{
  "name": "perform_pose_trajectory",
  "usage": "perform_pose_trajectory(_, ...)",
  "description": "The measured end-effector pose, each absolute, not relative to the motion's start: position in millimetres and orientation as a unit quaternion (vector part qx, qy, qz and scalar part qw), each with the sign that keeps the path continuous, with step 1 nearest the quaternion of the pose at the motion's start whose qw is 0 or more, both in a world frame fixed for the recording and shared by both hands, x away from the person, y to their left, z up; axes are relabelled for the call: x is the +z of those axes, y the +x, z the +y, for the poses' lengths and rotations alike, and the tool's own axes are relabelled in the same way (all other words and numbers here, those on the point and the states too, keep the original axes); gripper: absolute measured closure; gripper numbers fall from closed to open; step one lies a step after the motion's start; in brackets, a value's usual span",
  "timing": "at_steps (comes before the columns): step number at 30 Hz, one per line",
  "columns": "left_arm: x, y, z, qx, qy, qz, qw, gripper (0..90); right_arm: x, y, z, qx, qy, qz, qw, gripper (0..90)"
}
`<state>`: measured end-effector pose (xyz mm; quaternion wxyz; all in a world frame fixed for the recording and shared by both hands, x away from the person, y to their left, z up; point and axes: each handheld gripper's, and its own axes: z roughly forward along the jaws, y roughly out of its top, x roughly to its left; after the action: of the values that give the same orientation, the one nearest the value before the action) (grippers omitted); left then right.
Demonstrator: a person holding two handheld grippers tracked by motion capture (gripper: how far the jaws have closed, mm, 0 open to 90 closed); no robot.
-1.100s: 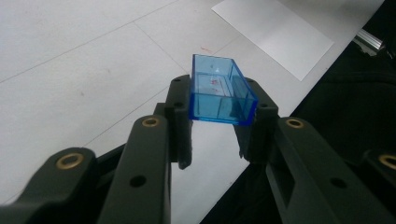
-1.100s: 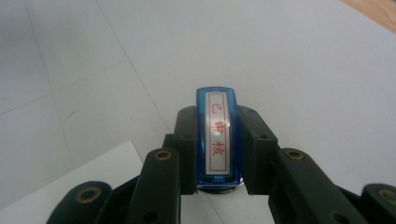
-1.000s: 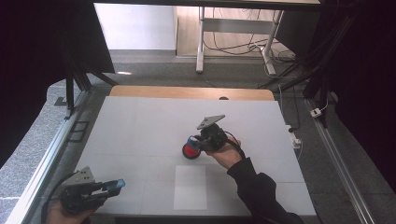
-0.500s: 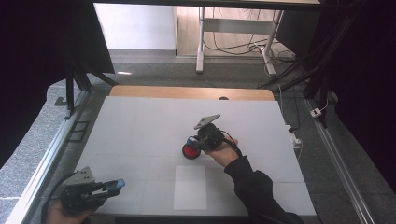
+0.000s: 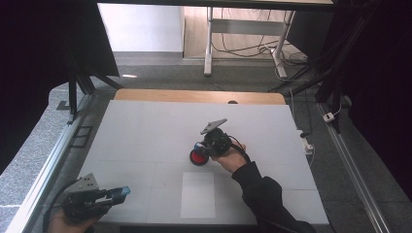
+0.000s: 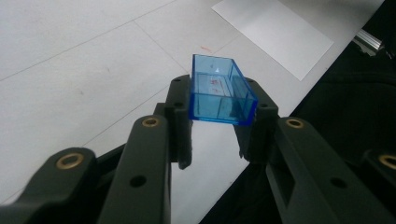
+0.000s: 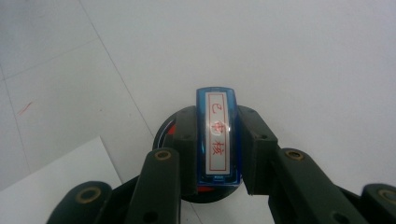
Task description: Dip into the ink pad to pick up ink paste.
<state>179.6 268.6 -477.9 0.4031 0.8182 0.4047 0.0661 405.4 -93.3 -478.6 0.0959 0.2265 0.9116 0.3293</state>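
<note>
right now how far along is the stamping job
Done: the clear blue cap is off and clamped in the left gripper near the table's front corner. In hand: the right gripper holds the blue stamp over the red ink pad, apparently inking it; contact cannot be seen. Left: the white paper sheet looks blank, so stamping it and probably recapping remain.

- High view: above the near edge, facing forward and down over the white surface (image 5: pixel 145 131).
- Each tool view: close along its jaws; both share the paper sheet (image 6: pixel 275 32).
</note>
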Motion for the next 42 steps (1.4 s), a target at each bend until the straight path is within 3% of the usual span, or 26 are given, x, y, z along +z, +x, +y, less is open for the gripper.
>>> perform_pose_trajectory(14,-478.1,179.8,268.2,0.066,0.819,0.405,0.401,68.6,-478.0,399.1,-82.1,0.309,0.225,0.916,0.122,71.9)
perform_pose_trajectory(26,-478.2,179.8,268.4,0.065,0.819,0.405,0.401,68.5,-482.0,411.1,-96.0,0.345,0.252,0.901,0.074,71.9)
perform_pose_trajectory(36,-478.1,179.5,268.3,0.065,0.819,0.404,0.401,68.6,-481.2,399.3,-87.9,0.327,0.231,0.908,0.119,71.8)
perform_pose_trajectory(42,-478.1,179.5,268.9,0.065,0.818,0.405,0.403,68.6,-480.4,399.9,-88.3,0.328,0.231,0.908,0.115,71.6)
